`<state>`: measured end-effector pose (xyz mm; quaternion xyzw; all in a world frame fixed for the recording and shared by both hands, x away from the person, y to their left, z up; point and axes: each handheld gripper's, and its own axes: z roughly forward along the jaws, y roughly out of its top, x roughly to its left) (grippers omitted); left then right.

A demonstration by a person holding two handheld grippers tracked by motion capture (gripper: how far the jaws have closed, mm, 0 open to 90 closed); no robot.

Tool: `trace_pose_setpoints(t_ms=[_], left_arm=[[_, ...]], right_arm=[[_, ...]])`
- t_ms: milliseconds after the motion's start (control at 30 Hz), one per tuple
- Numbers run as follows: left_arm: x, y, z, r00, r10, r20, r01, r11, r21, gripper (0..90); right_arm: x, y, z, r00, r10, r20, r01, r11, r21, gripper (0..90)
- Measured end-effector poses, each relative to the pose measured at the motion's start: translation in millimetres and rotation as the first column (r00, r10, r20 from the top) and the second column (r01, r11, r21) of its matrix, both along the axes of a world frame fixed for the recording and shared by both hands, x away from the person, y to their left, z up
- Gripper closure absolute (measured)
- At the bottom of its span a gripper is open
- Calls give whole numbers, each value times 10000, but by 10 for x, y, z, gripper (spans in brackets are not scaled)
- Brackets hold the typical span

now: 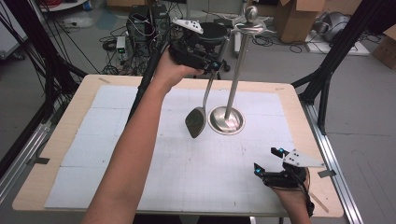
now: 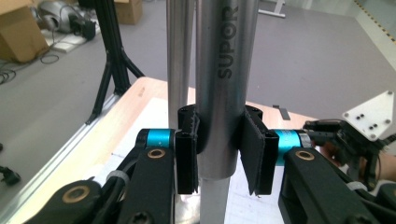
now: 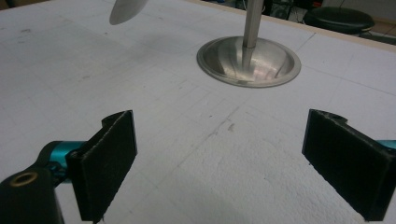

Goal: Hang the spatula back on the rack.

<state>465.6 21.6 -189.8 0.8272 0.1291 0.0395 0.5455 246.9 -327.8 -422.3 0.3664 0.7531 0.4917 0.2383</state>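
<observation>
Nearest the lens, the left gripper (image 2: 219,149) clamps its 2 pads on the ladle (image 1: 201,105) handle, which dangles clear of the white mat (image 1: 140,154) just beside the steel stand (image 1: 233,79). The ladle looks lifted but not yet hung on the stand's top, so hooking it remains. The right gripper (image 3: 224,163) rests wide open, empty, on the table (image 1: 70,116).
</observation>
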Motion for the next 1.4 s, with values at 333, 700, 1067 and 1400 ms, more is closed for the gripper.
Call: trace_pose_setpoints(t_ms=[333, 700, 1067, 1400], left_arm=[[25, -52, -70, 9989, 470, -25, -470, 9987, 214, 555], [-94, 287, -103, 9978, 563, -337, -573, 9979, -304, 378], [-287, 626, -238, 9984, 310, -472, -350, 9957, -858, 323], [-401, 938, -493, 9954, 747, -596, -818, 9884, -1276, 230]], right_arm=[[-8, 0, -9, 10000, -24, -82, 24, 10000, -31, 86], [-11, 19, -7, 10000, 45, -81, -46, 10000, -87, 86], [-14, 76, -3, 9997, 171, -161, -173, 9997, -150, 86], [3, 100, -18, 9996, 236, -174, -240, 9994, -245, 87]])
